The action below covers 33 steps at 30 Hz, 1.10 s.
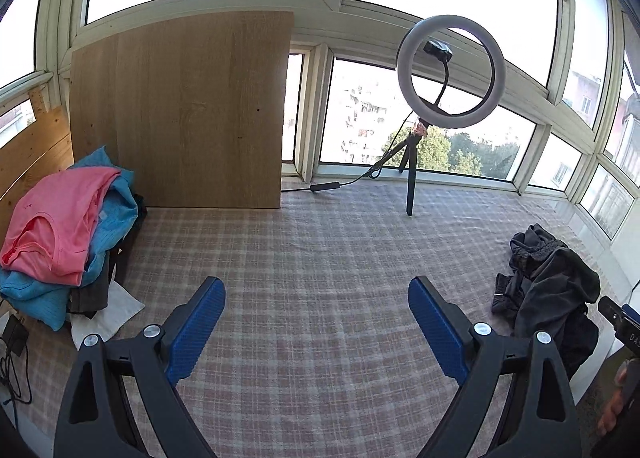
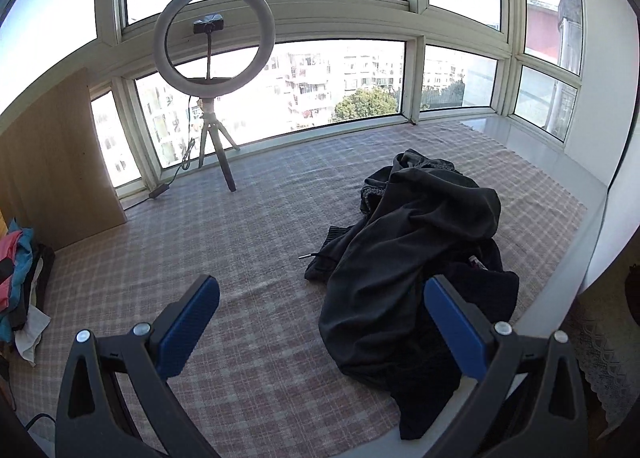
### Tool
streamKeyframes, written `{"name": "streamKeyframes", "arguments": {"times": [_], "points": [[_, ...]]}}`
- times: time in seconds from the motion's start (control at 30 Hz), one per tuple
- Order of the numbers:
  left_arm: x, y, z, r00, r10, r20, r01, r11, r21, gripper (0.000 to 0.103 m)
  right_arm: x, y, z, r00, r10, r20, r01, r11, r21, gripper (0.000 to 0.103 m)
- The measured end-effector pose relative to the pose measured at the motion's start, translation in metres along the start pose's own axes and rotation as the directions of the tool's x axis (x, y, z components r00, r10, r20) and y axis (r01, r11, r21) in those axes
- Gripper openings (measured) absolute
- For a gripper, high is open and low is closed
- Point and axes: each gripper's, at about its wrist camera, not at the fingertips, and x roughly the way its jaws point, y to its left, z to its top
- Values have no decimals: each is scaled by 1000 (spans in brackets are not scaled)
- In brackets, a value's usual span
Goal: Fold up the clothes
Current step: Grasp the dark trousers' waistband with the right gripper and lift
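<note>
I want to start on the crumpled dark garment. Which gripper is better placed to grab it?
Right. The right gripper hangs open with the dark garment directly ahead, while the left gripper faces bare checked cloth, the garment far to its right.

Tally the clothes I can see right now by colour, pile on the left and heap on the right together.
Pink: 1, the pink top on the pile
Blue: 1, the blue sweater beneath it
Black: 1, the crumpled black garment on the right
White: 1, the white cloth at the pile's base
Dark layers in the pile: cannot separate
Total: 4 countable
</note>
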Motion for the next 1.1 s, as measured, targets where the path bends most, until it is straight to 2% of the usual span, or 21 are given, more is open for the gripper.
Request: {"name": "streamKeyframes", "arguments": {"times": [0.3, 0.37, 0.47, 0.7, 0.73, 0.8, 0.83, 0.87, 0.97, 1.03, 1.1], "points": [[20, -73, 15, 1000, 4, 14, -4, 1000, 27, 93, 37, -125, 42, 998, -51, 30, 52, 998, -23, 102], [24, -85, 16, 1000, 16, 12, -16, 999, 34, 93, 53, -154, 52, 999, -48, 16, 48, 999, -7, 97], [31, -99, 16, 1000, 29, 1, -29, 999, 36, 93, 84, -182, 64, 999, 24, -38, -24, 1000, 4, 93], [43, -115, 23, 998, 61, -16, -60, 997, 51, 93, 157, -170, 69, 984, 62, -167, -87, 985, -146, 93], [44, -116, 26, 998, 66, -15, -65, 996, 58, 93, 169, -167, 69, 978, 62, -199, -96, 982, -162, 90], [43, -113, 34, 997, 75, -10, -74, 995, 65, 93, 190, -163, 71, 963, 69, -262, -122, 974, -193, 52], [42, -109, 38, 997, 76, -8, -75, 995, 67, 93, 201, -164, 72, 952, 75, -298, -139, 970, -198, 14], [39, -104, 43, 997, 81, 0, -81, 994, 72, 93, 209, -167, 75, 940, 100, -326, -165, 970, -177, 5], [25, -84, 60, 993, 115, 35, -117, 990, 77, 93, 210, -181, 95, 926, 206, -317, -235, 970, -57, 4], [11, -63, 70, 988, 144, 61, -147, 987, 57, 93, 191, -183, 116, 935, 263, -239, -269, 963, 5, 3], [-5, -41, 78, 982, 170, 87, -173, 984, 29, 93, 164, -176, 141, 934, 323, -152, -318, 946, 56, 2]]}}
